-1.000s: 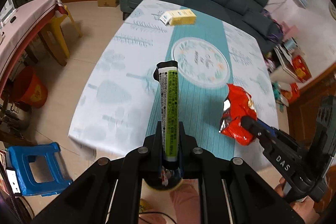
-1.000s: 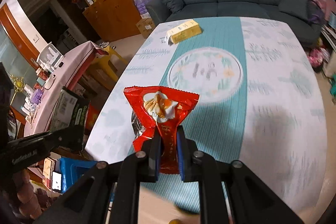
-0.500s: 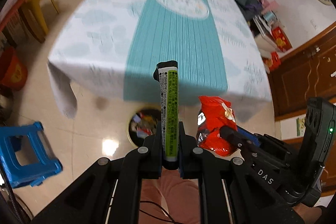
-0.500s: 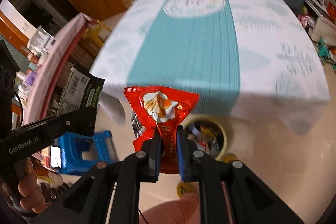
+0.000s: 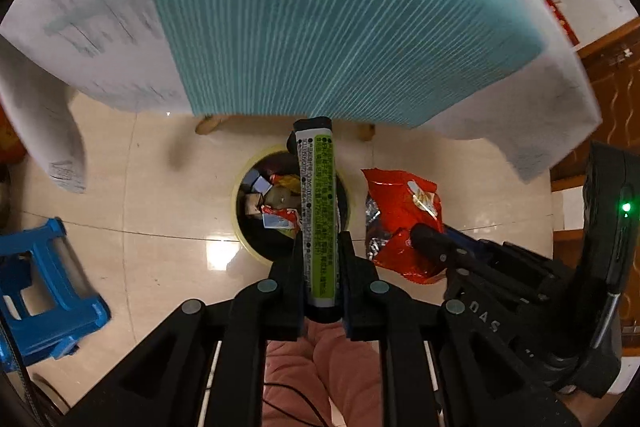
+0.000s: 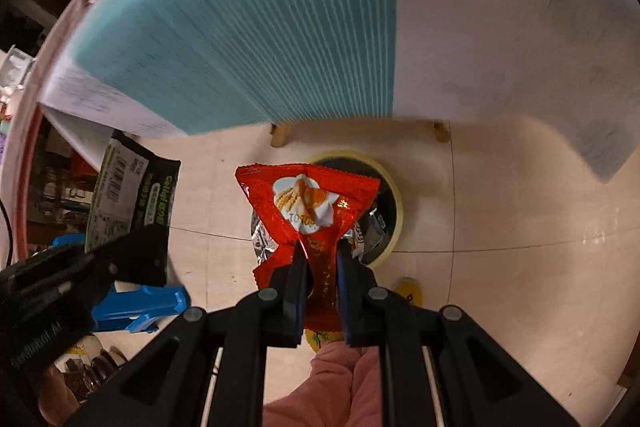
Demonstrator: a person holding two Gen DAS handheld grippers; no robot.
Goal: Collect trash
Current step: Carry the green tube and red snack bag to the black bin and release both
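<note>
Both grippers have swung off the cloth-covered surface (image 5: 320, 7) and down over the round, yellow-rimmed floor bin (image 5: 240, 223), left gripper (image 5: 320, 267) pinching the flat green-and-black wrapper (image 5: 318, 219), right gripper (image 6: 320, 267) pinching the crinkled red foil snack bag (image 6: 308, 199), ready for dropping.

The left tool (image 5: 323, 281) is made of matte black plastic, with two angular arms that run forward to flat fingers. Each arm has round grey screw heads along it, and the inner faces of the fingers show a thin blue lining. The right tool (image 6: 318, 279) has the same black frame, the same grey screws and blue pads. From the side, its body shows white letters "DAS" and a small green light on a tall black housing. A thin black cable lies near the person's trousers (image 5: 316, 375), which are of soft pink fabric.
</note>
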